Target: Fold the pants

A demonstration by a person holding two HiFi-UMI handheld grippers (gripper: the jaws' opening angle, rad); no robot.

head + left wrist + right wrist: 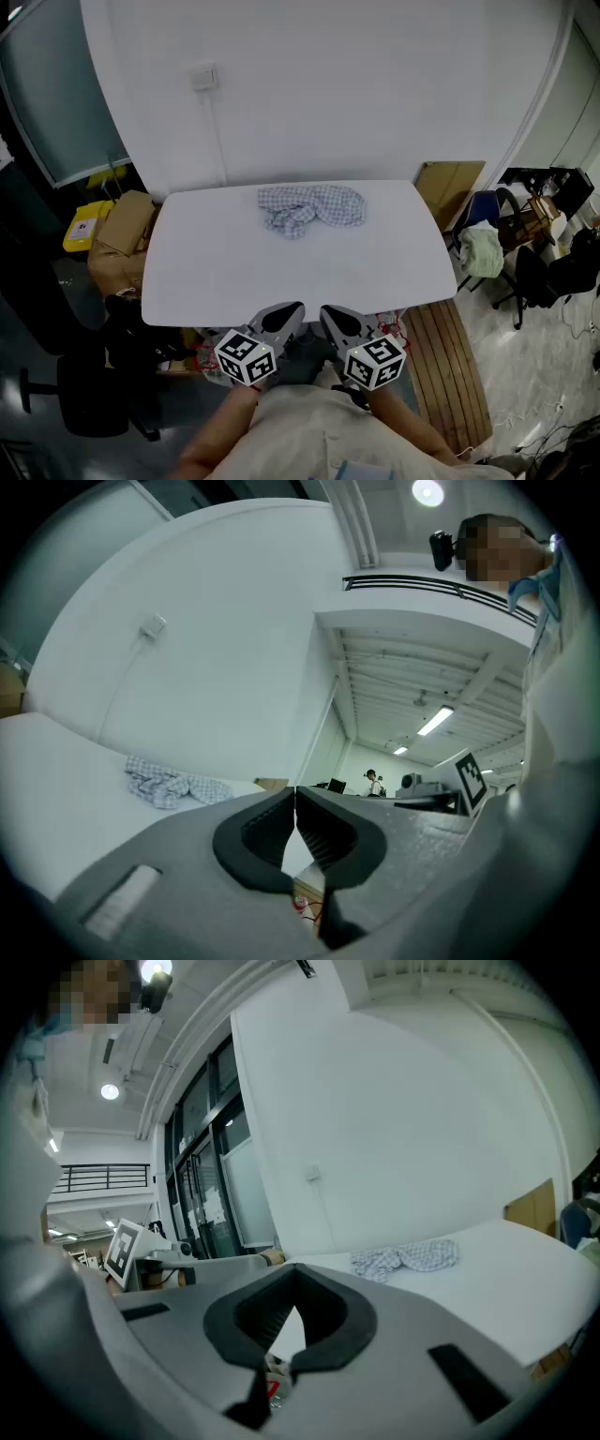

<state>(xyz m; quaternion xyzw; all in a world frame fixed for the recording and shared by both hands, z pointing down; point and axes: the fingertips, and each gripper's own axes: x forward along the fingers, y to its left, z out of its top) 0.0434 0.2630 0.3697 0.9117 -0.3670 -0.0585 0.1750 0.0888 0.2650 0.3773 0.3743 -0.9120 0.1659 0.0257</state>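
A crumpled pair of blue-and-white checked pants (310, 208) lies in a heap at the far middle of the white table (225, 272). The left gripper view shows the pants (173, 785) far off to the left, and in the right gripper view they (405, 1259) sit ahead to the right. My left gripper (292, 310) and right gripper (328, 314) hang side by side at the table's near edge, close to my body and well short of the pants. Both are shut with nothing between the jaws (295, 794) (293, 1274).
A white wall stands behind the table. Cardboard boxes (120, 225) and a yellow bin (86, 225) lie at the left. At the right are a cardboard sheet (448, 190), office chairs (487, 244) and a wooden slatted pallet (450, 366). A dark chair (94, 394) stands at the near left.
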